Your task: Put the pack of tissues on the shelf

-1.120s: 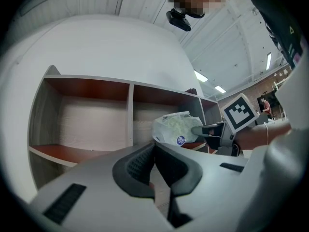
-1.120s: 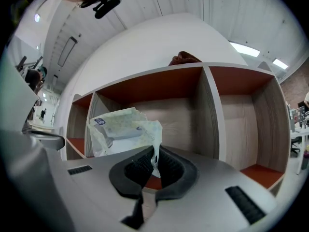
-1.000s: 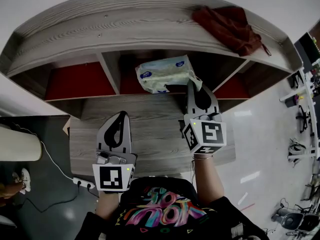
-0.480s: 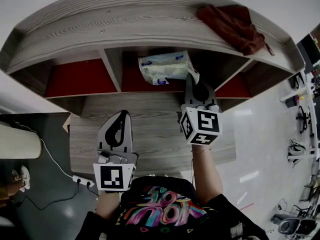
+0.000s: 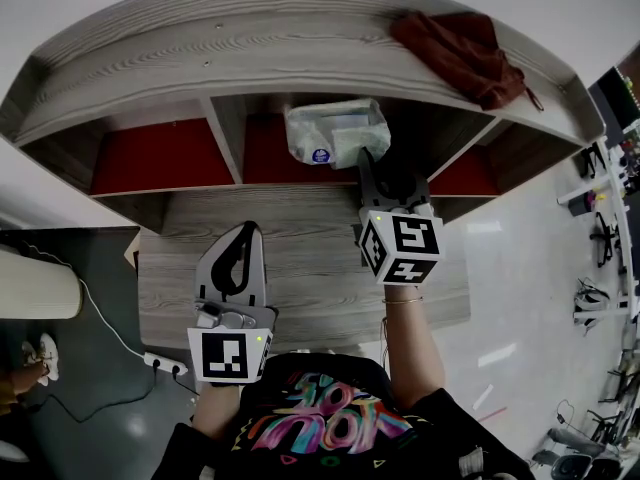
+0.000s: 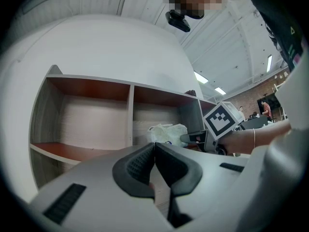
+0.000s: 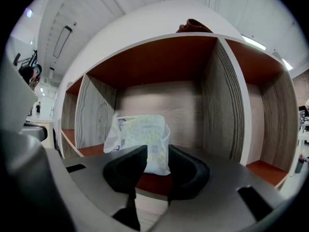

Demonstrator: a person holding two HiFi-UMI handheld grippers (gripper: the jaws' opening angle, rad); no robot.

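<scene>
The pack of tissues, pale plastic with blue print, stands on the red floor of the middle compartment of the wooden shelf. My right gripper reaches into that compartment's mouth, and its jaws are opening. In the right gripper view the pack of tissues sits between and just beyond the parted tips of the right gripper, resting on the shelf floor on its own. My left gripper hangs back over the lower board, shut and empty. In the left gripper view its tips meet, with the pack of tissues far ahead.
A dark red cloth lies on the shelf's top at the right. Red-floored compartments flank the middle one. A dark table with a white cylinder stands at the left, and a cable and power strip lie on the floor.
My right gripper carried the pack forward into the middle compartment and set it down. Its jaws, shut on the pack before, have now parted. The left gripper stayed still.
</scene>
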